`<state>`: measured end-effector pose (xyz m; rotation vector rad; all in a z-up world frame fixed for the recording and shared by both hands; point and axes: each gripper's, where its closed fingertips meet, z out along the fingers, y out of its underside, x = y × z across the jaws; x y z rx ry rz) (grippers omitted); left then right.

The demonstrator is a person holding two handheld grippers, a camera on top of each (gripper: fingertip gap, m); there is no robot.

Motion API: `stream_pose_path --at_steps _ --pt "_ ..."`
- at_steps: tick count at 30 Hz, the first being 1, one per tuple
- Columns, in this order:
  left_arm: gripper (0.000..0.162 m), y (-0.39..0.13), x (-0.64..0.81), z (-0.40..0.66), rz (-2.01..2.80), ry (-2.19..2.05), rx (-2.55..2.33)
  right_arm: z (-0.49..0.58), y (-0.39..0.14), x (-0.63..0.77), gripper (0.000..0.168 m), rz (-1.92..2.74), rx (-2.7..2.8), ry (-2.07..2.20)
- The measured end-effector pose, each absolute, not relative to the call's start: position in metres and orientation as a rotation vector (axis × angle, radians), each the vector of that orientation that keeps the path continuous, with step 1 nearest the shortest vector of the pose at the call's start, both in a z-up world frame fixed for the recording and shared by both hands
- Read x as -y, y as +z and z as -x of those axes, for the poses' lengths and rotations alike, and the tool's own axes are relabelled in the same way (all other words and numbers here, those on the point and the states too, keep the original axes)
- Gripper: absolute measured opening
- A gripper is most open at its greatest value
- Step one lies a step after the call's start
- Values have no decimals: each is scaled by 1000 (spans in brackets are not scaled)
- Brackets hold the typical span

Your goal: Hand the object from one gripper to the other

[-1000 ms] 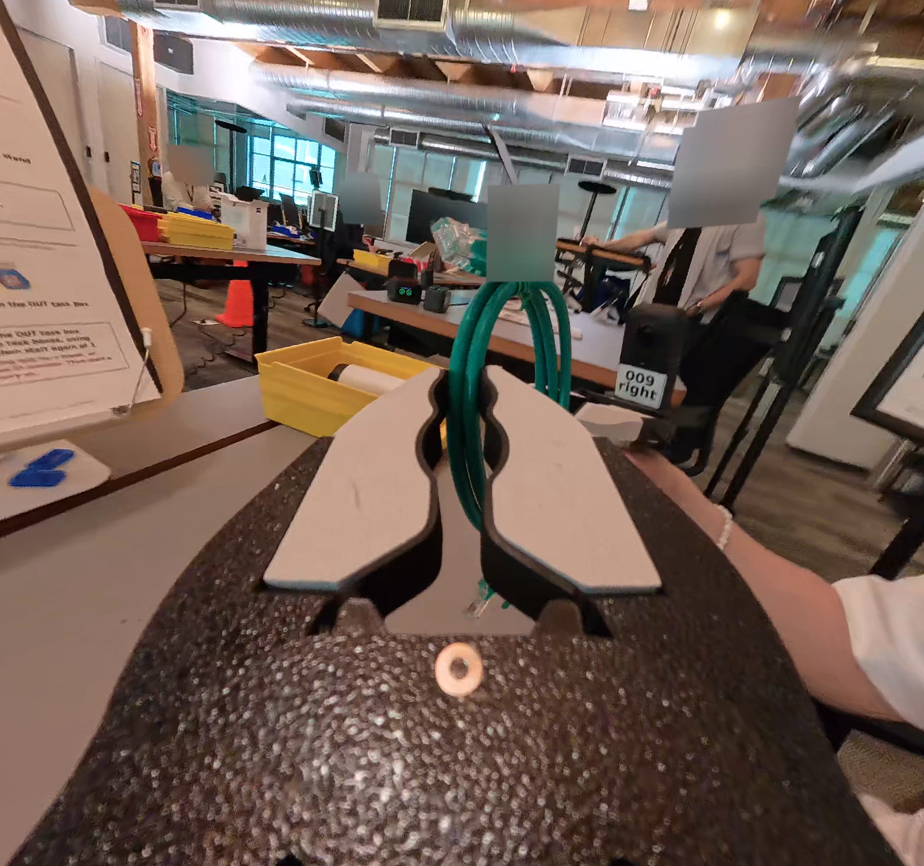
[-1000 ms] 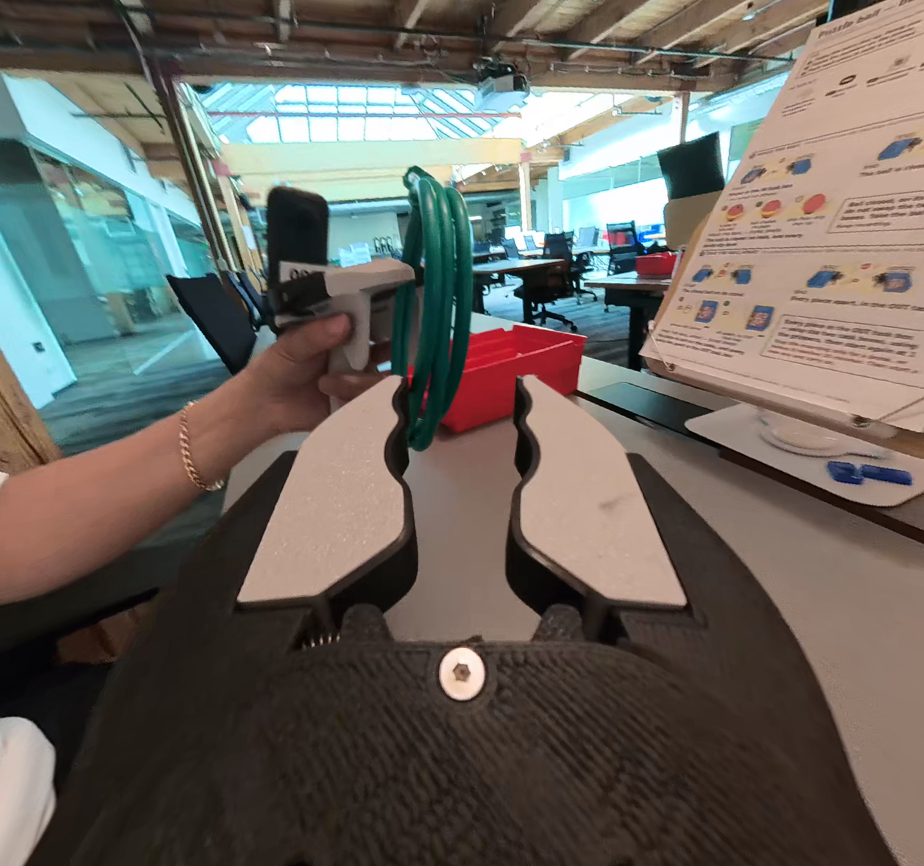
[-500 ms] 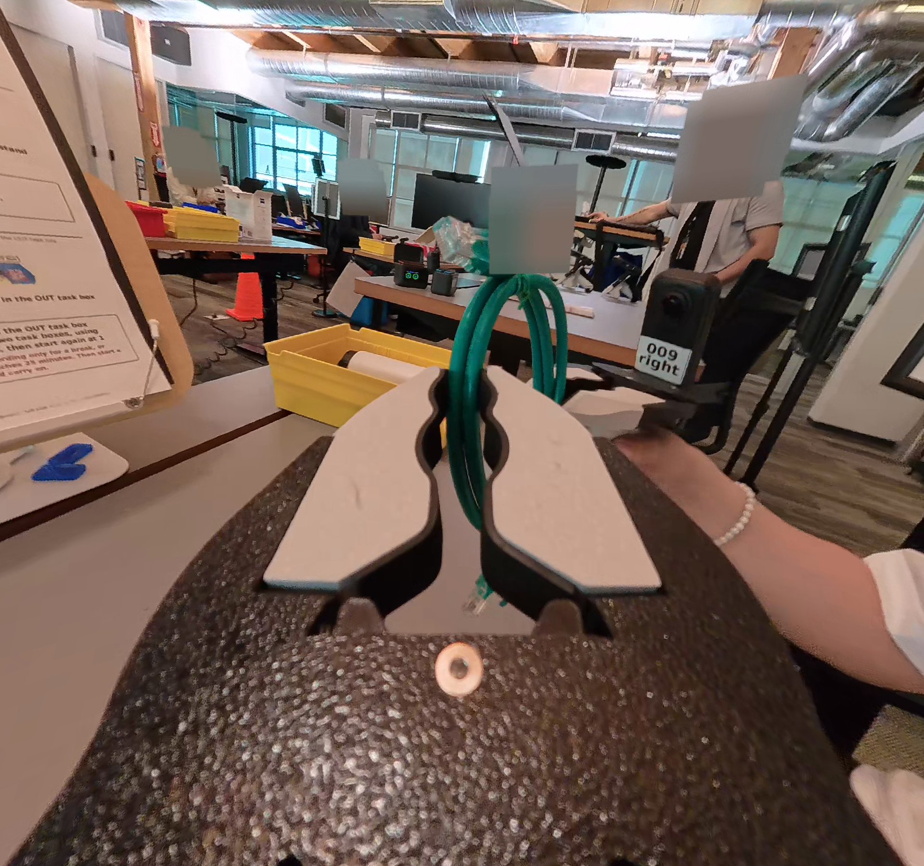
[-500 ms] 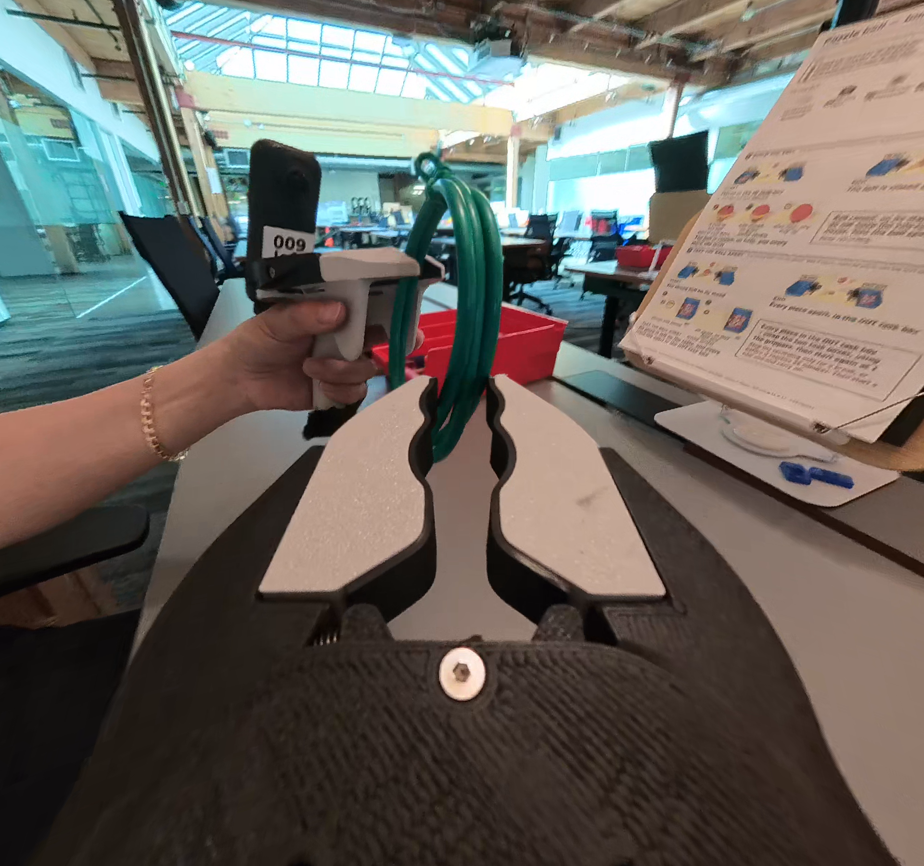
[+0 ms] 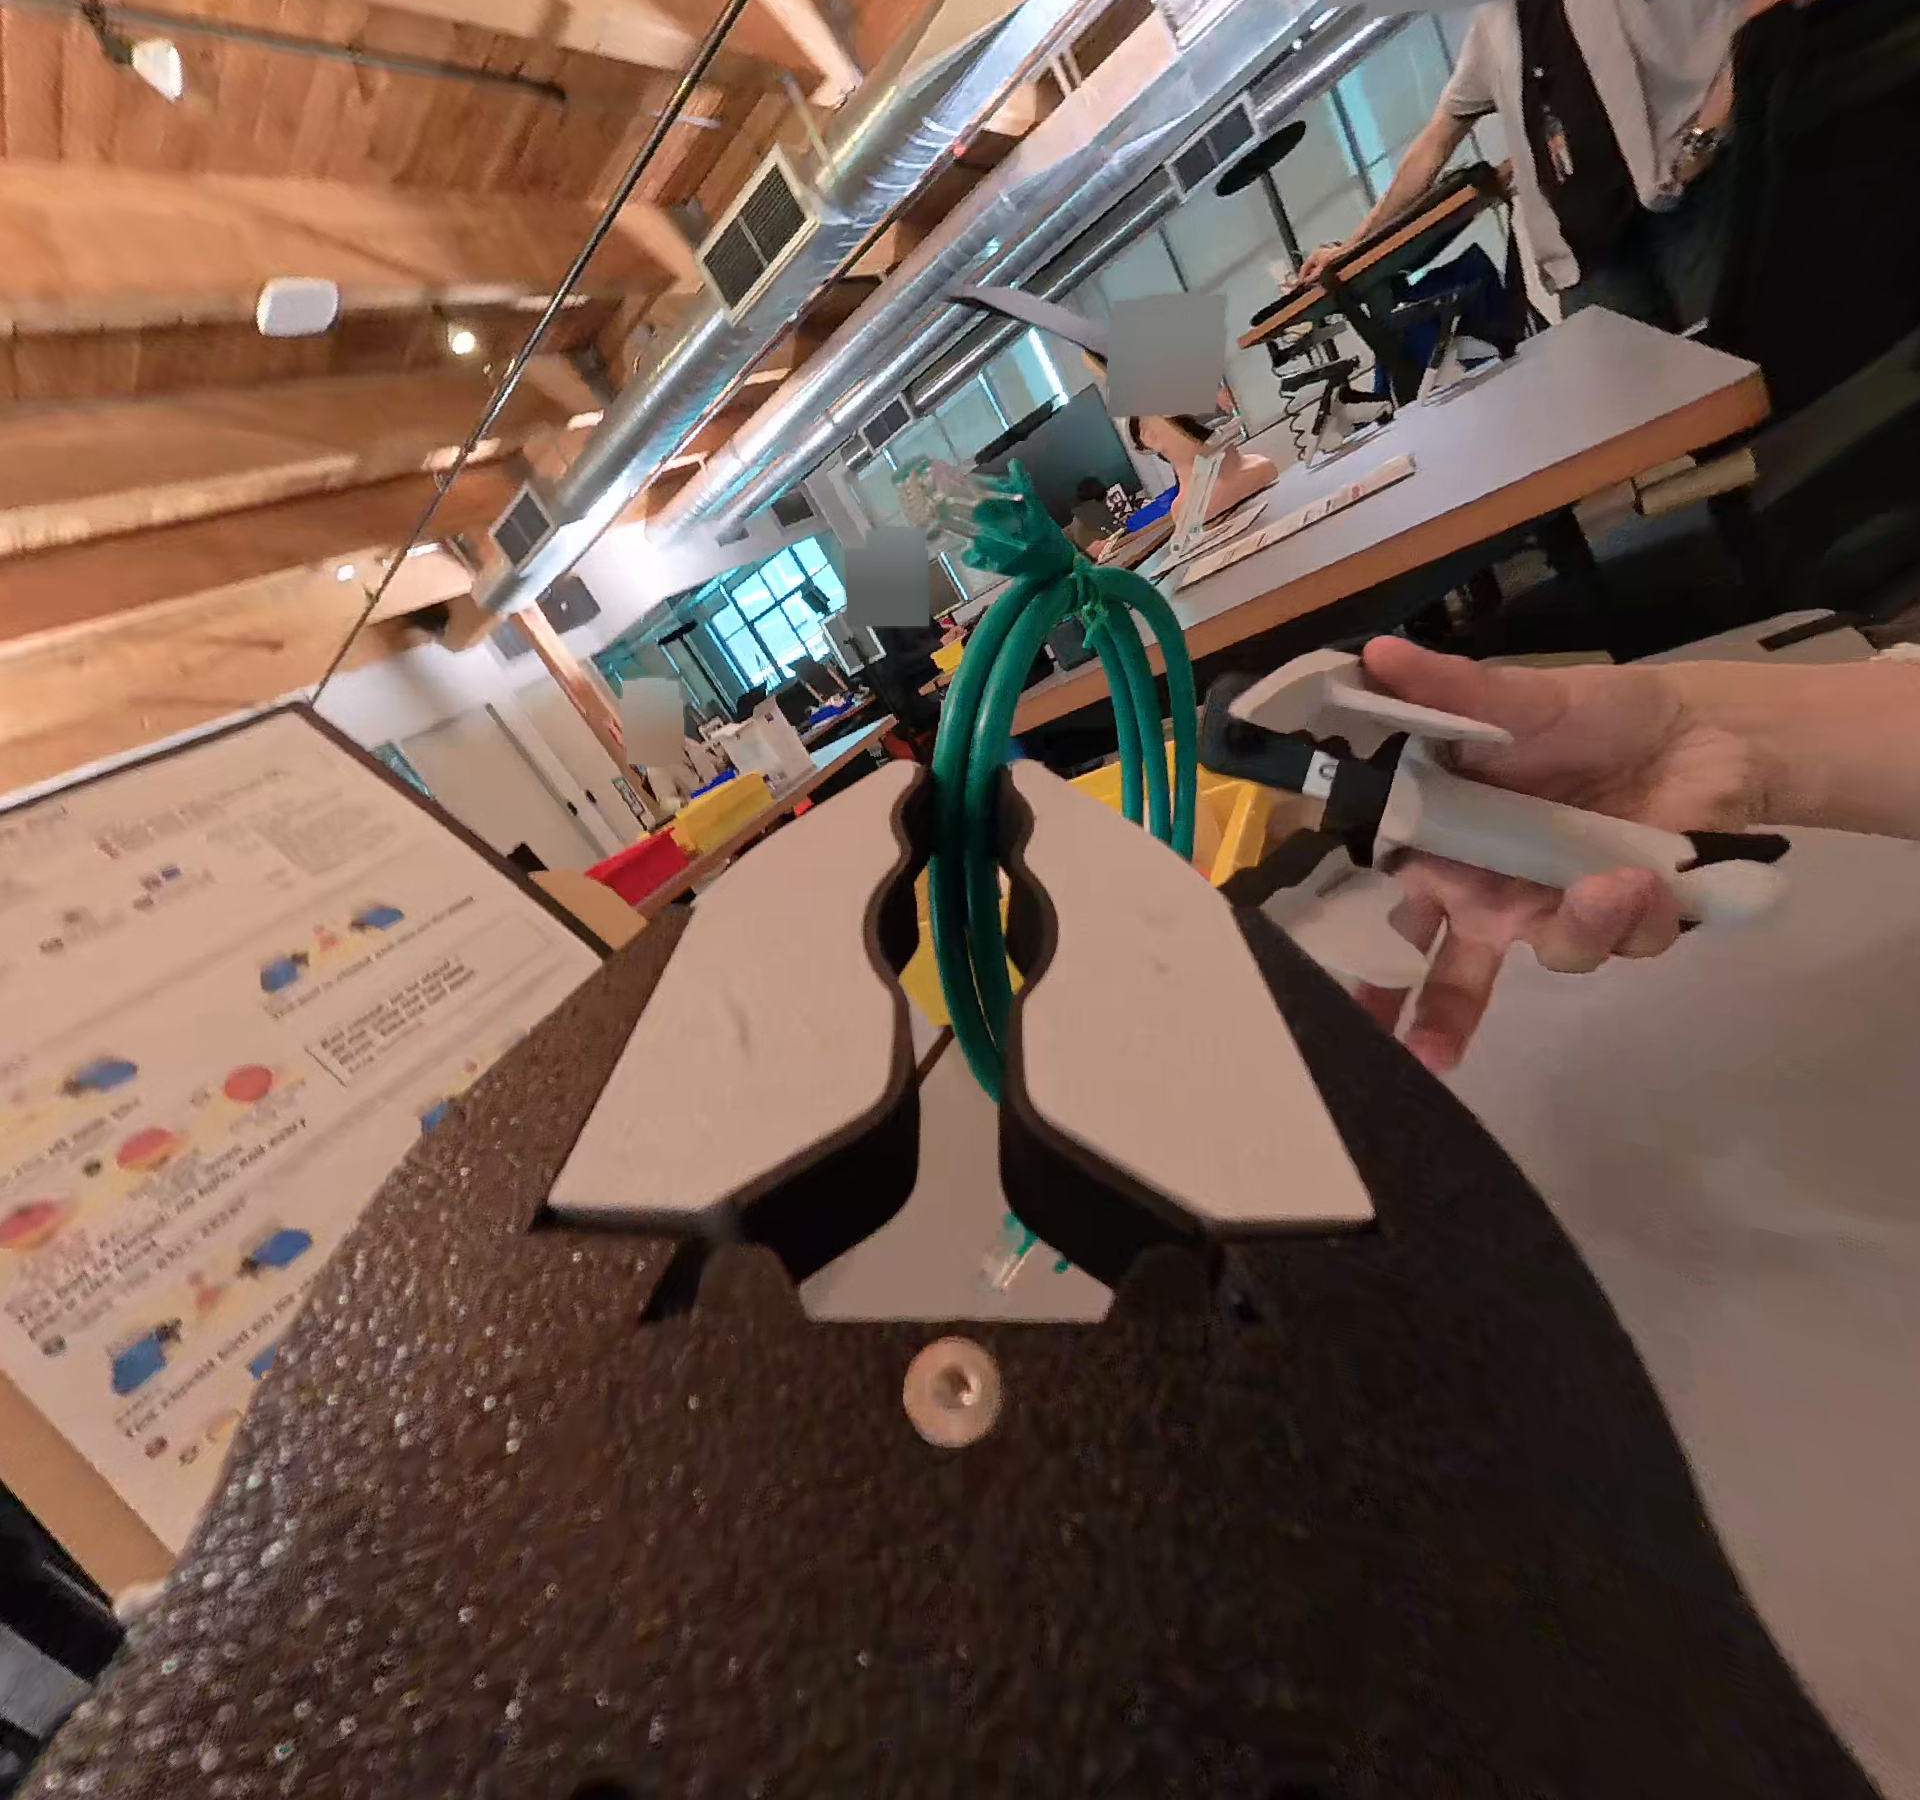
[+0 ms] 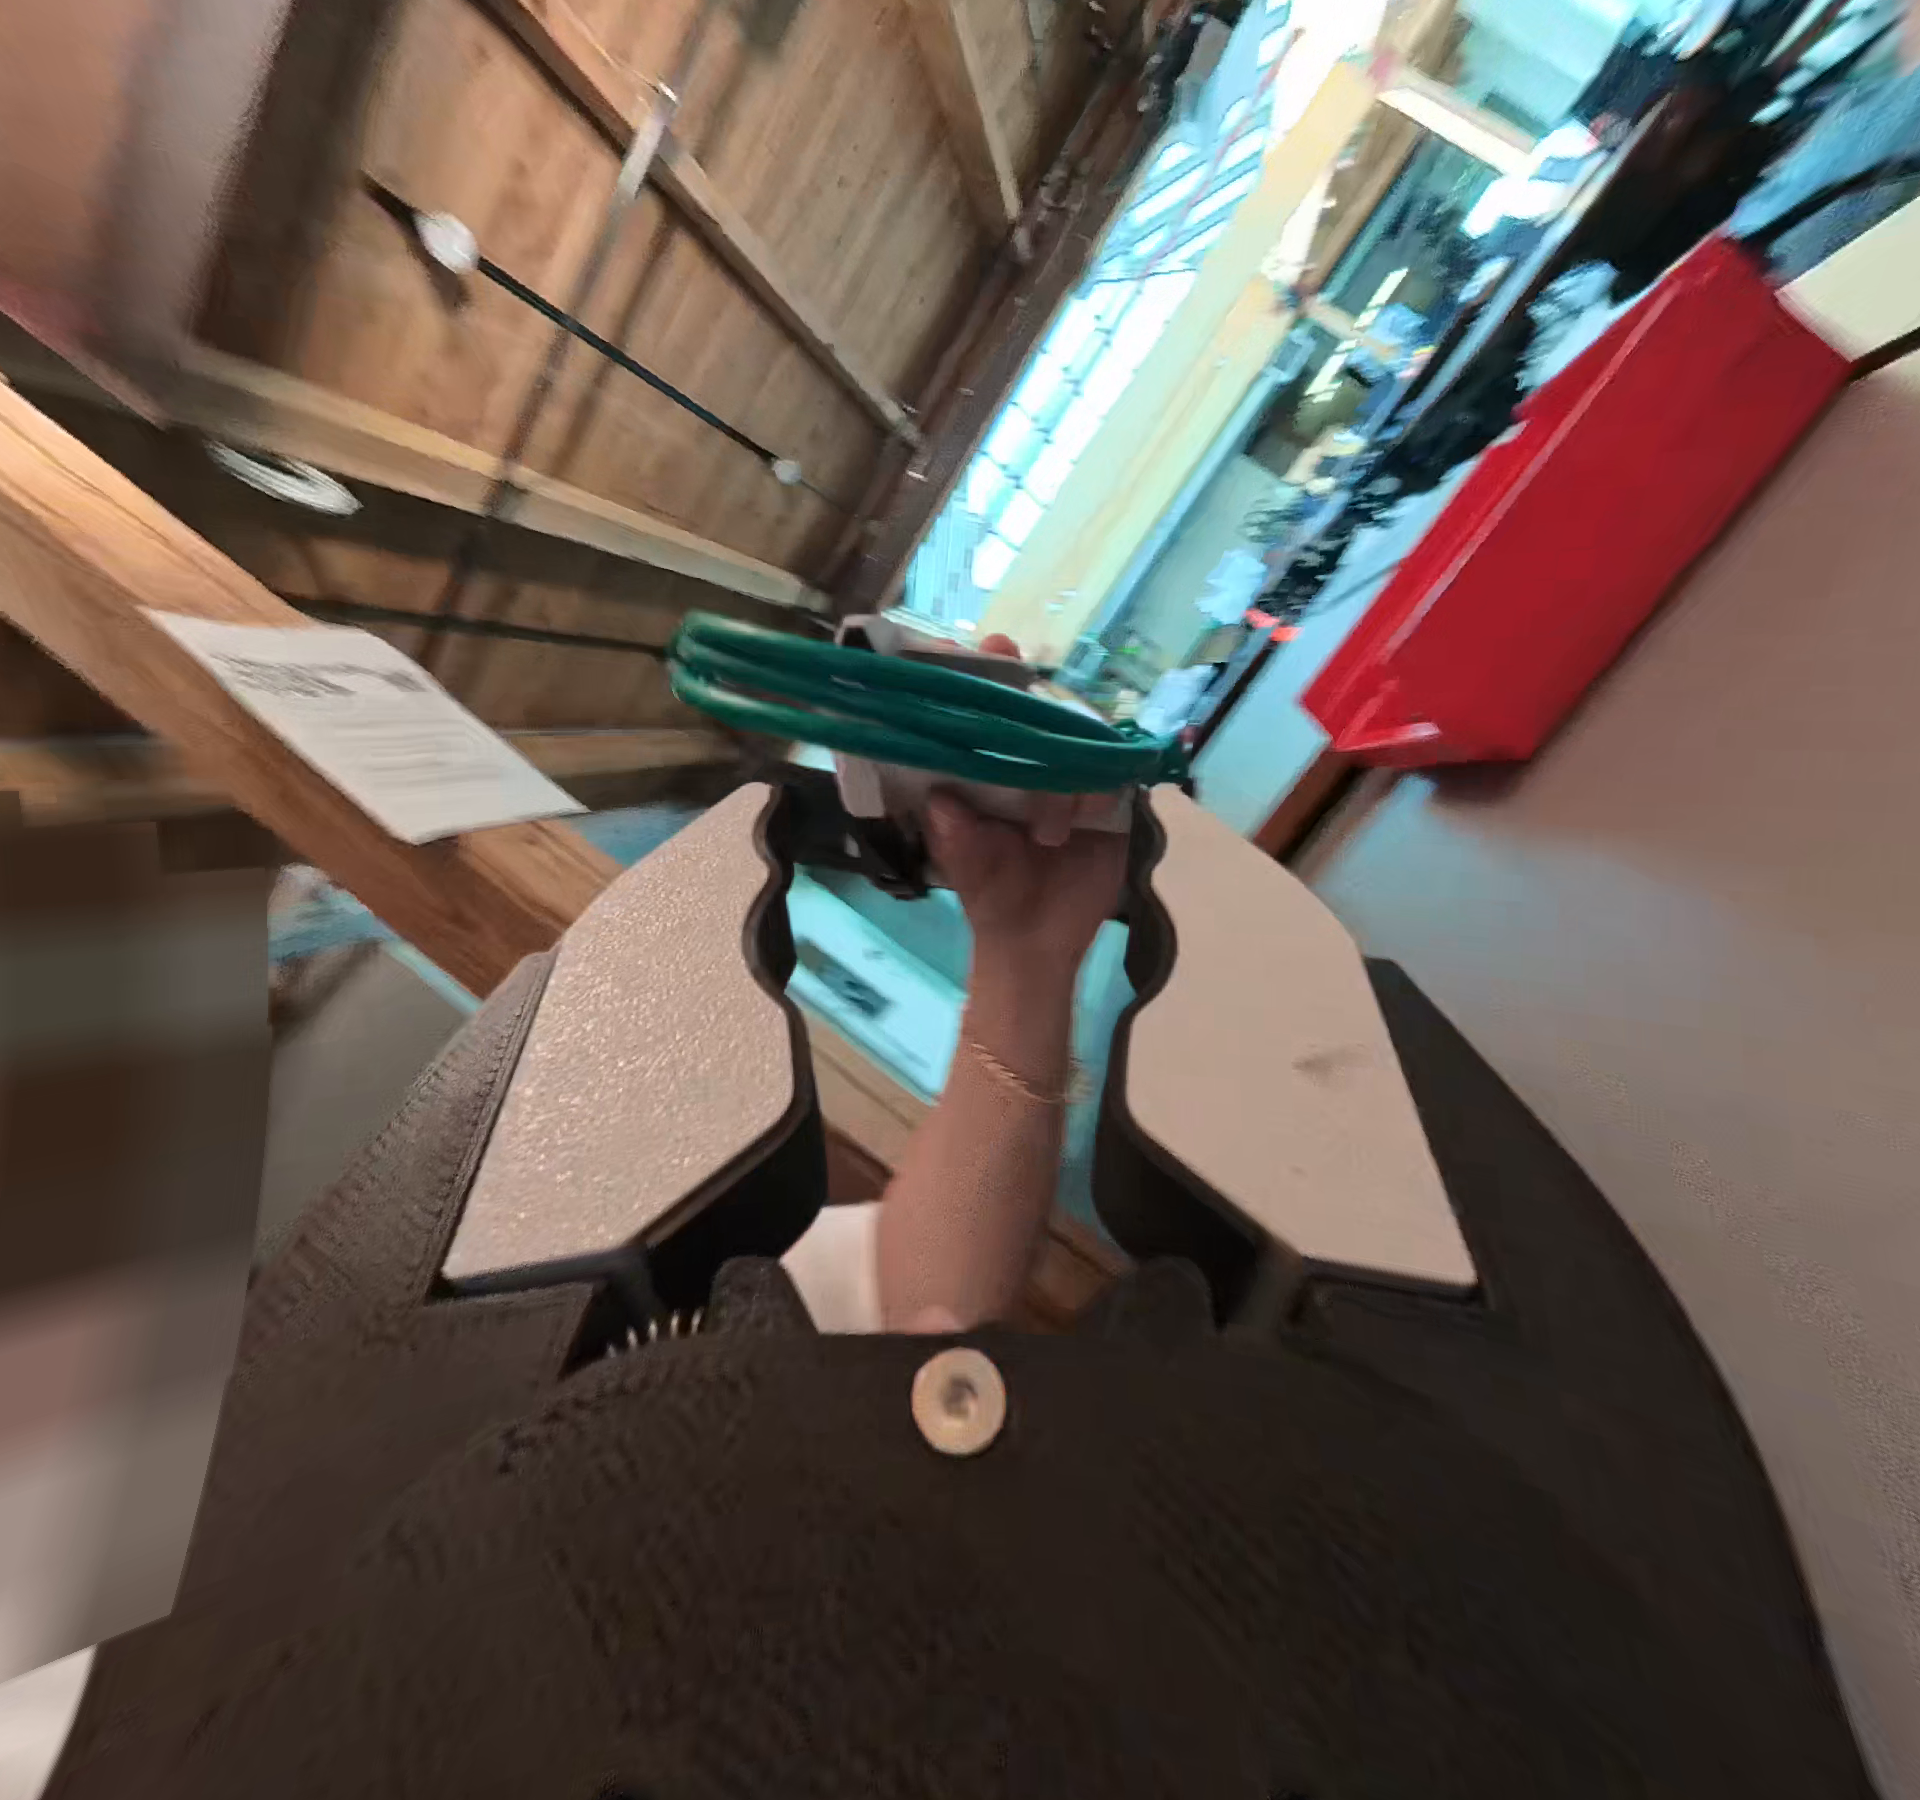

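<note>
A coiled green cable (image 5: pixel 971 877) stands pinched between the closed jaws of the left gripper (image 5: pixel 964 794), its loops rising above the fingertips to a tied knot and clear plug ends near the top. One loop hangs out to the right of the jaws, free of them. The left wrist view is tilted, with the wooden ceiling and silver ducts slanting across the top.

To the right of the cable, a hand (image 5: pixel 1579 794) holds the right gripper by its pale handle, its black tip just beside the outer loop of the cable; whether it touches cannot be told from this view. Behind the cable sits a yellow bin (image 5: pixel 1226 815), and a printed instruction board (image 5: pixel 208 1023) leans at the left edge of the grey tabletop (image 5: pixel 1662 1179).

In the right wrist view, which is blurred and strongly rolled, the right gripper (image 6: pixel 956 805) has its jaws spread wide with nothing between them. Beyond its fingertips the same green cable (image 6: pixel 914 711) appears lying sideways across the frame, carried by the left gripper in the other hand (image 6: pixel 1018 867), whose wrist wears a thin bracelet. The cable sits clear of the right gripper's fingers. A red bin (image 6: pixel 1579 524) rests on the tabletop (image 6: pixel 1662 1023) at the right, and a sheet of paper (image 6: pixel 364 722) hangs on a wooden post at the left.
</note>
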<state>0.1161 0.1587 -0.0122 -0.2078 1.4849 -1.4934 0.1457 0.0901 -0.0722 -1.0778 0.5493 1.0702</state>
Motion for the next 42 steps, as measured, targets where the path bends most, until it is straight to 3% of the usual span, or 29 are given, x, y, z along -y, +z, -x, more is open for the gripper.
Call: stream_pose_path --at_steps 2,10,13,24,33,37,42 --pt "11 -13 -154 -112 143 -1467 -1501 -141 -68 -95 54 978 -557 1203" --pt "11 -13 -158 -106 70 -1404 -1504 -138 -61 -101 60 807 -600 1399" --pt "11 -8 -161 -110 39 -1267 -1479 -134 -57 -100 42 778 -570 1440" --pt "11 -33 -134 -97 -125 -1186 -1623 -141 -51 -91 49 743 -577 1436" --pt "11 -70 -109 -88 -403 -760 -1802 -139 -89 -102 57 1066 -581 1262" --pt "12 -70 -115 -90 -365 -771 -1806 -139 -94 -105 44 1134 -576 1182" --pt "27 -76 -127 -98 -223 -839 -1807 -147 -94 -101 19 1144 -561 1107"
